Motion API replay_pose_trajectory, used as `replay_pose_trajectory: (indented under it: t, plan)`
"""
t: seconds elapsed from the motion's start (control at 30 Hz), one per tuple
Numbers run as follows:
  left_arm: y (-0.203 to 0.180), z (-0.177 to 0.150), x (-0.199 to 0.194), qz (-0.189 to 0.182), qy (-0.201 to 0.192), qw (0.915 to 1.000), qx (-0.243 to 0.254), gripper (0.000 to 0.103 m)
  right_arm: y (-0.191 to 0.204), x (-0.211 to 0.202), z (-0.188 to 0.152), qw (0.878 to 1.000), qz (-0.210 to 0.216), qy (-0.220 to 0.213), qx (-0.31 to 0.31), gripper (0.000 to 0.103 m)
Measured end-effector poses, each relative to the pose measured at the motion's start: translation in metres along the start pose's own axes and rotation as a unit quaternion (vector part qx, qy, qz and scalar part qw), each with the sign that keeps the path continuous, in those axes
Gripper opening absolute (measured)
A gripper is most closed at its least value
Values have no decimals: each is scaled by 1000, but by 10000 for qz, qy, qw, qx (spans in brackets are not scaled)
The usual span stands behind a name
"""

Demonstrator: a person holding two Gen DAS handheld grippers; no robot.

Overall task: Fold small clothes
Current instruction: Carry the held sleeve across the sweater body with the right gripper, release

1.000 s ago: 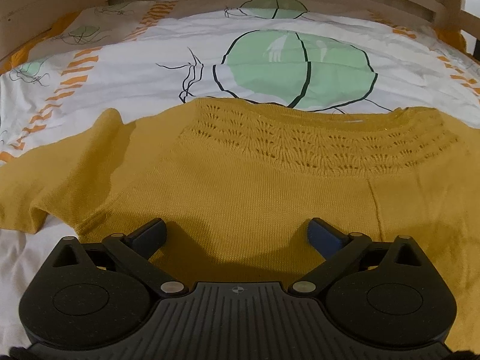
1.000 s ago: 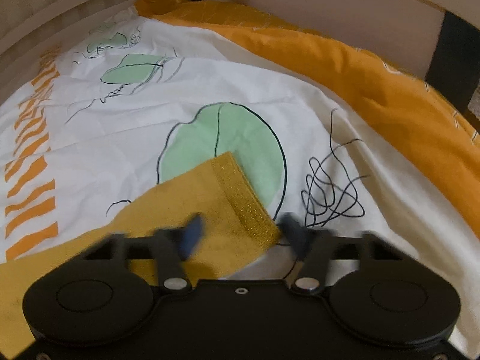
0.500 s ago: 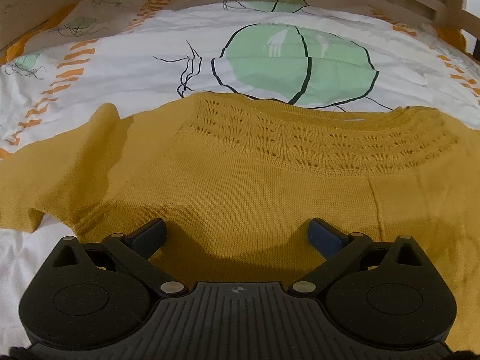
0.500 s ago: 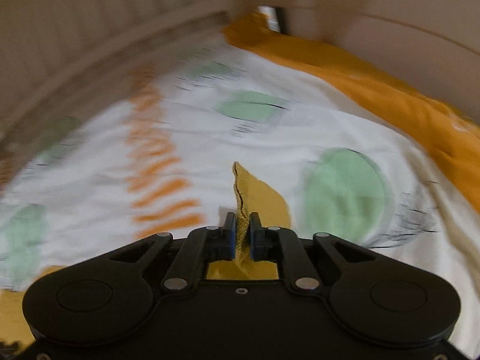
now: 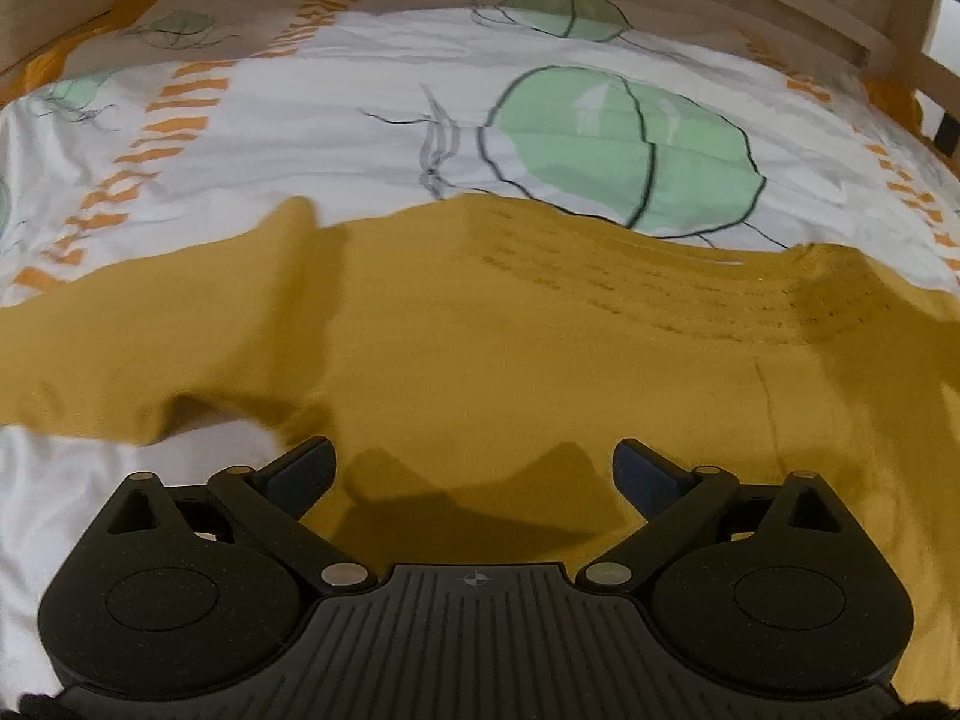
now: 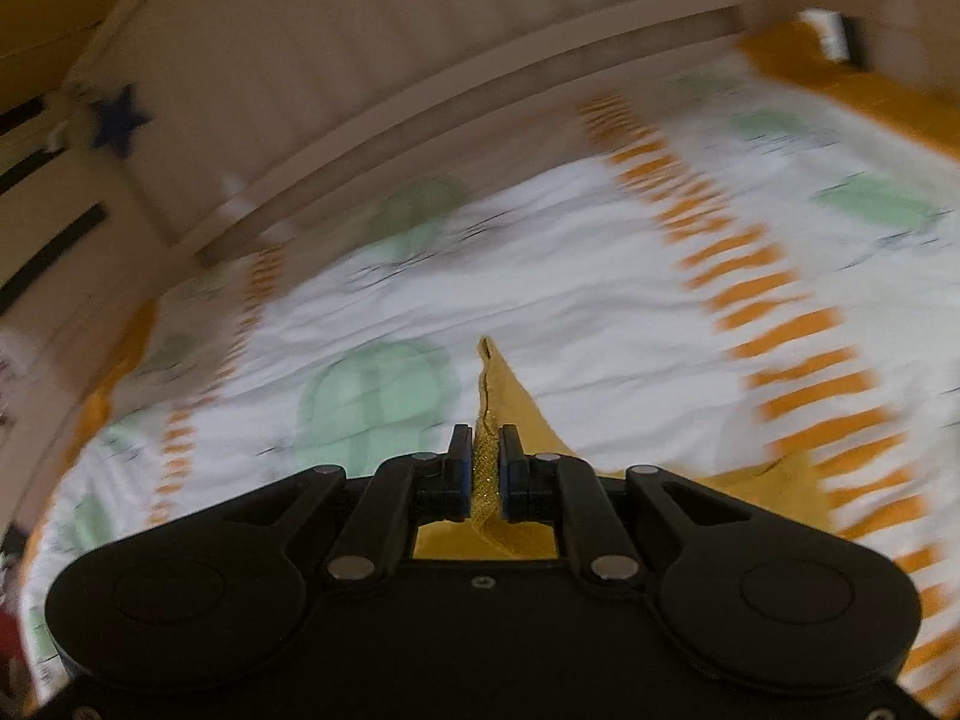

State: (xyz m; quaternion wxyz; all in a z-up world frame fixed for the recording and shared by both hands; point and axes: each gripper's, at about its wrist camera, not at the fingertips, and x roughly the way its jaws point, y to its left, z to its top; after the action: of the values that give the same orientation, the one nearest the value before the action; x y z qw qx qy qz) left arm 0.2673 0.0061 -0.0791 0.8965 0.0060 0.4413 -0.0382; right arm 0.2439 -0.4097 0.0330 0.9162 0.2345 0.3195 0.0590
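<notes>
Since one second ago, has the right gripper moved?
Yes. The right gripper, open over the flat sleeve cuff then, is now shut on it and has lifted and swung left: the wooden bed rail now fills its view.

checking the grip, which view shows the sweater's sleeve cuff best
The right wrist view: the glittery sleeve cuff sits pinched between the shut right tool. The left wrist view shows only the mustard sweater body and neckline, under the open left tool.
</notes>
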Motion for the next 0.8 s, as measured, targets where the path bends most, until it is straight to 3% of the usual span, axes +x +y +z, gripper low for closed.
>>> replay_pose_trajectory:
  t: [0.2, 0.43, 0.5, 0.57, 0.67, 0.8]
  plan:
    - [38, -11, -22, 78, -91, 9999, -105, 100, 59, 46, -43, 9982, 476, 366, -60, 15]
    - [65, -21, -36, -20, -95, 9998, -186, 100, 109, 88, -102, 9956, 589, 679, -264, 15]
    - [69, -22, -39, -94, -88, 9997, -202, 97, 116, 96, -114, 9954, 555, 715, -314, 15]
    - [70, -23, -38, -174, -68, 9997, -170, 87, 121, 105, -126, 9953, 542, 746, -280, 15]
    - [69, -23, -36, -323, 5, 9993, -169, 87, 125, 112, -141, 9951, 533, 764, -322, 16]
    - [63, -20, -36, -471, -6, 9987, -168, 87, 123, 115, -152, 9936, 688, 832, -345, 26]
